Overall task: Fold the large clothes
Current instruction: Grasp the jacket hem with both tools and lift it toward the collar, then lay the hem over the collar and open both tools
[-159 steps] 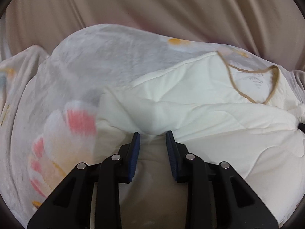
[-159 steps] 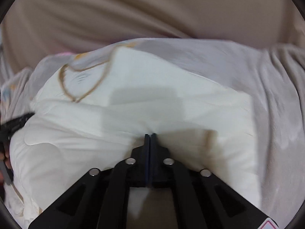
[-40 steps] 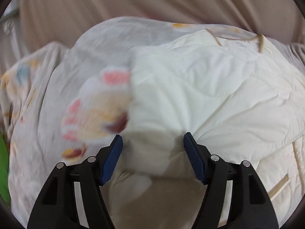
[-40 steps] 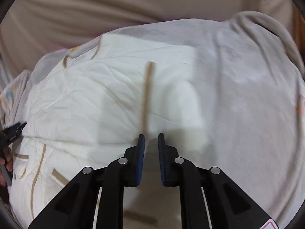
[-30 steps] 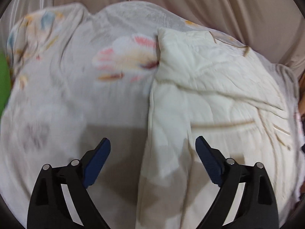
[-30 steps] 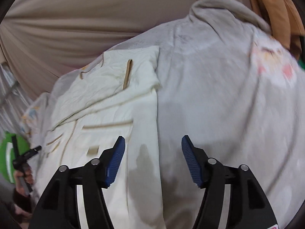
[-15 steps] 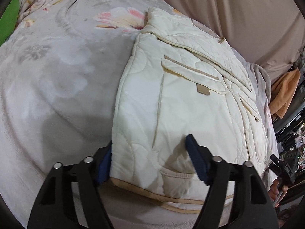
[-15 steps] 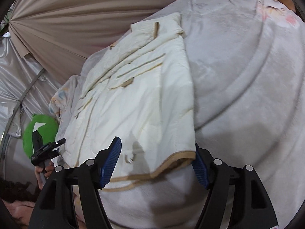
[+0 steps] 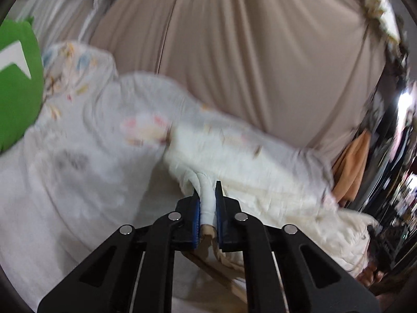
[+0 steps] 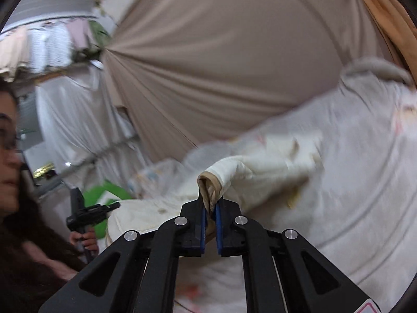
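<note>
A cream quilted jacket (image 9: 260, 167) with tan trim lies on a pale floral blanket (image 9: 86, 151). My left gripper (image 9: 207, 195) is shut on a bunched fold of the jacket's tan-trimmed hem and holds it lifted. My right gripper (image 10: 210, 203) is shut on the other hem corner (image 10: 208, 185), lifted above the blanket (image 10: 365, 177); the jacket (image 10: 265, 169) trails away from it. Both views are blurred by motion.
A beige draped curtain (image 9: 260, 52) hangs behind the bed. A green cushion (image 9: 15, 83) lies at the left. An orange cloth (image 9: 351, 167) hangs at the right. The person's face (image 10: 7, 156) and the left gripper (image 10: 88, 214) show in the right wrist view.
Both grippers have closed on the jacket's bottom hem and lifted it. Half a second ago both were open around the hem corners, with the jacket lying flat.
</note>
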A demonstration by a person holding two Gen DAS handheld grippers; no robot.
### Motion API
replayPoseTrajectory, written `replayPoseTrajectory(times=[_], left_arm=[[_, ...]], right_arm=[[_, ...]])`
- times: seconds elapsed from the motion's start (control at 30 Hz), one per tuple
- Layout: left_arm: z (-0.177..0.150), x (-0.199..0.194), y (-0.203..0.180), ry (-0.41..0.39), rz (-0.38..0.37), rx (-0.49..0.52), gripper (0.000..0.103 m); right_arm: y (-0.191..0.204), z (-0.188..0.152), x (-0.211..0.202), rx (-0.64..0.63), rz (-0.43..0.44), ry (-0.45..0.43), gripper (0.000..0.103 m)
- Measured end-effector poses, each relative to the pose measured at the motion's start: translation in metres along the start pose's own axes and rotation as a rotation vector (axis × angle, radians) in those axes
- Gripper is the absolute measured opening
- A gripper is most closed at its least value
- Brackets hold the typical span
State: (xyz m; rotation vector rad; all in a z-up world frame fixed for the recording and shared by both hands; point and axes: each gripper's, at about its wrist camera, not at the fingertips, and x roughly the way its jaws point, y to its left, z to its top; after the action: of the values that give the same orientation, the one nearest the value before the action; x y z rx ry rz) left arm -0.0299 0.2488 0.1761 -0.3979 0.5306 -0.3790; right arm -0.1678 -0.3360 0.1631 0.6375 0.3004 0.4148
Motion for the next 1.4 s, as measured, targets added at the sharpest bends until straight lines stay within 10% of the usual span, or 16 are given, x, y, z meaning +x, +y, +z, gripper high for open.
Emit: replayPoseTrajectory(times=[0.23,0.53,0.57,0.63,0.73,0.9,1.07,1.27,1.4], left_arm=[[0.048,0.035,-0.024,-0.014,-0.01,0.018,0.011],[0.067,0.223,-0.027,0.179,0.263,0.129,0.021],[0.063,0.242,-0.023,0.195,0.302,0.141,0.03],[0.055,0.265,-0.011,0.131,0.46,0.156,0.089],[0.045,0.273,-0.001,-0.001,0.57,0.192,0.095],[0.054,0.256,0.015,0.05,0.42,0.103,0.092],[0.071,0.209,-0.053,-0.027,0.226,0.248,0.092],[0.03,0.258,-0.14,0.124,0.058,0.519,0.093],[-0.008,0.322,-0.139,0.268,0.124,0.603,0.092]], right_arm=[[-0.013,0.05,0.023,0.042,-0.06,-0.047,0.006],[-0.102,0.081,0.158,0.133,-0.316,0.155,0.007],[-0.113,0.078,0.173,0.134,-0.346,0.183,0.009],[-0.134,0.068,0.199,0.141,-0.407,0.246,0.012],[-0.157,0.05,0.222,0.117,-0.485,0.312,0.015],[-0.148,0.052,0.201,0.095,-0.465,0.224,0.021],[-0.09,0.073,0.176,-0.063,-0.458,-0.009,0.045],[-0.02,0.043,0.264,-0.269,-0.23,0.283,0.039],[-0.017,-0.005,0.319,-0.483,-0.297,0.464,0.035]])
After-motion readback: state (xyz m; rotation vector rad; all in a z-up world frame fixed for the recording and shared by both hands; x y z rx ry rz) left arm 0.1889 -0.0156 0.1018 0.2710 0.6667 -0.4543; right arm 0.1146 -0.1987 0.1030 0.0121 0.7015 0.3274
